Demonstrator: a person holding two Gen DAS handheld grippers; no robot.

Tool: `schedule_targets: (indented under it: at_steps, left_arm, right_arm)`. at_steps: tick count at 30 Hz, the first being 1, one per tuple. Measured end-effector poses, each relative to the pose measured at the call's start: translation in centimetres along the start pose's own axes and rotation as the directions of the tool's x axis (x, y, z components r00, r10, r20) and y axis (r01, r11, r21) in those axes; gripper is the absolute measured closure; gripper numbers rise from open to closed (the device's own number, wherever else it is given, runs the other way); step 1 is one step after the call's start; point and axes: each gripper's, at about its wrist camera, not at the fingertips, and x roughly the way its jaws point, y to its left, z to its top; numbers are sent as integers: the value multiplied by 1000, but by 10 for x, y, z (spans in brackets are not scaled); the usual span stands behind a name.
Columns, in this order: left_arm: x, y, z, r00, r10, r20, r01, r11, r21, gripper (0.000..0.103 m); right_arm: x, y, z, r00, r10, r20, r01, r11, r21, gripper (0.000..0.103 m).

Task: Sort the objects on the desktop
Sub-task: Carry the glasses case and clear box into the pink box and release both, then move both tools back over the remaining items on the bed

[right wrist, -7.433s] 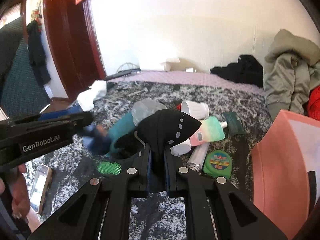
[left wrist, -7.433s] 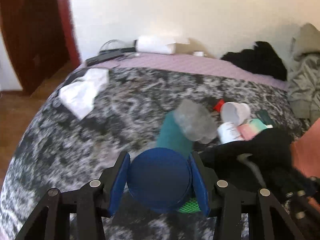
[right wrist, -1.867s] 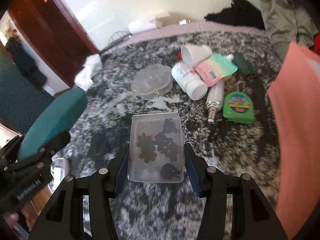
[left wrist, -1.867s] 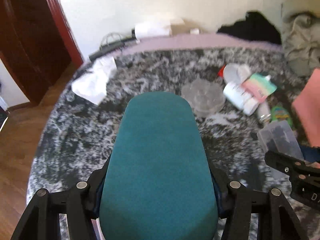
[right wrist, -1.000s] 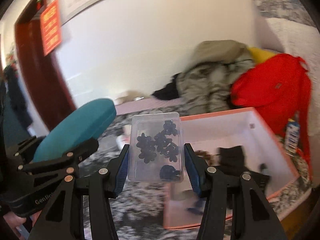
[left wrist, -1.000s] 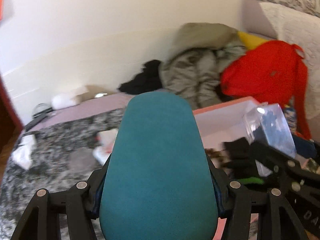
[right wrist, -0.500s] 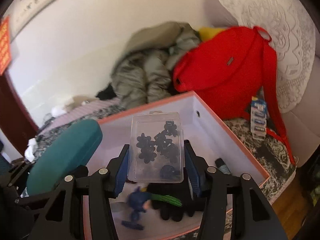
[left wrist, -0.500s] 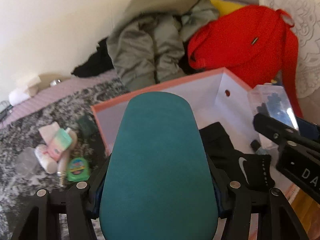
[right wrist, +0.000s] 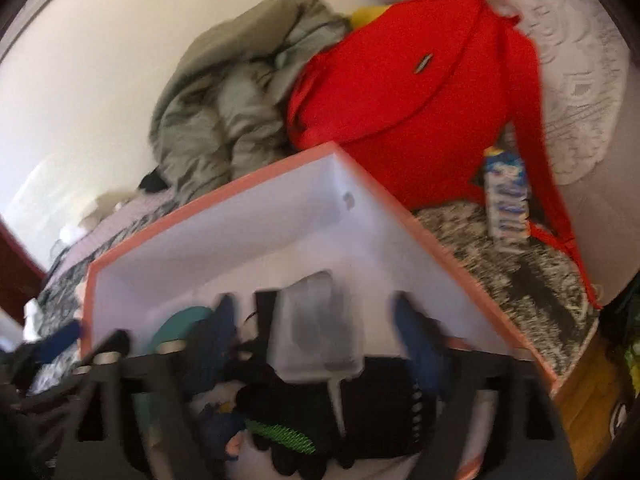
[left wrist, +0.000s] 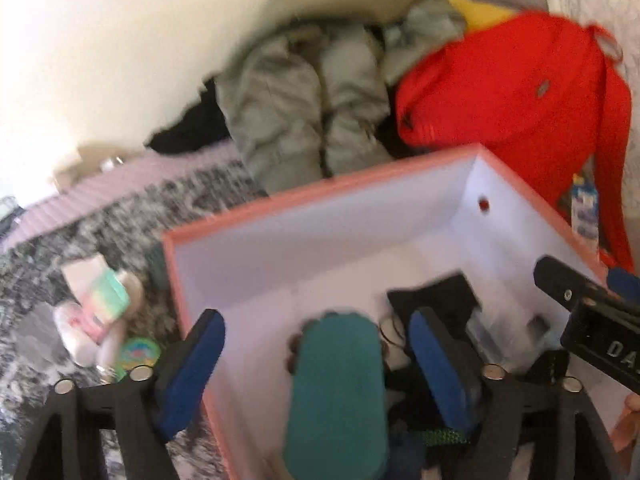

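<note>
My left gripper (left wrist: 316,360) hangs over the pink box (left wrist: 320,196), its jaws opening. The teal case (left wrist: 336,392) lies between the blue pads (left wrist: 196,368) without touching either and rests down in the box. In the right wrist view my right gripper (right wrist: 316,344) is blurred and its jaws are opening too. The clear plastic box (right wrist: 316,332) of dark pieces sits loose between its pads, over a black garment (right wrist: 320,404) inside the pink box (right wrist: 208,200). The teal case (right wrist: 176,332) shows to its left. The right gripper (left wrist: 592,320) enters the left wrist view from the right.
A red bag (left wrist: 512,92) and a grey-green jacket (left wrist: 312,92) lie piled behind the box. Left of it on the patterned bedspread (left wrist: 120,216) are a pastel pouch (left wrist: 108,292), a white bottle (left wrist: 76,332) and a green tape measure (left wrist: 138,354). A blue-and-white packet (right wrist: 506,196) leans by the bag.
Both grippers sank closer to the pink box and their jaws spread. The teal case and the clear plastic box left the pads and now sit lower, inside the box.
</note>
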Motion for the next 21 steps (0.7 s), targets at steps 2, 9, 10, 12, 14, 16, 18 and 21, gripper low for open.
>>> schedule_targets:
  at_steps: [2, 9, 10, 12, 14, 16, 18, 21]
  left_arm:
    - [-16, 12, 4, 999, -10, 30, 11, 999, -37, 21]
    - [-50, 60, 0, 995, 69, 65, -63, 994, -91, 20]
    - [-55, 70, -3, 994, 89, 63, -83, 992, -97, 20]
    - [-65, 89, -10, 990, 129, 58, -122, 986, -110, 20]
    - [-74, 108, -17, 985, 165, 51, -157, 979, -127, 20]
    - [-87, 132, -28, 979, 200, 43, -192, 970, -148, 20]
    - [-99, 159, -41, 973, 230, 27, -222, 959, -174, 20]
    - [-116, 203, -63, 961, 275, -3, -269, 936, -229, 20]
  right_arm:
    - [-3, 1, 3, 1000, 6, 15, -6, 1000, 6, 10]
    - [-20, 23, 2, 997, 66, 51, -67, 997, 34, 10]
    - [-24, 30, 1, 995, 82, 61, -84, 996, 33, 10]
    - [-33, 46, -2, 990, 120, 77, -122, 992, 23, 10]
    - [-41, 69, -7, 983, 161, 85, -162, 987, 2, 10]
    - [-49, 91, -13, 976, 202, 85, -201, 979, -20, 10]
    - [-53, 115, -21, 966, 250, 70, -247, 968, -43, 10]
    - [-57, 164, -40, 937, 348, 5, -347, 935, -76, 10]
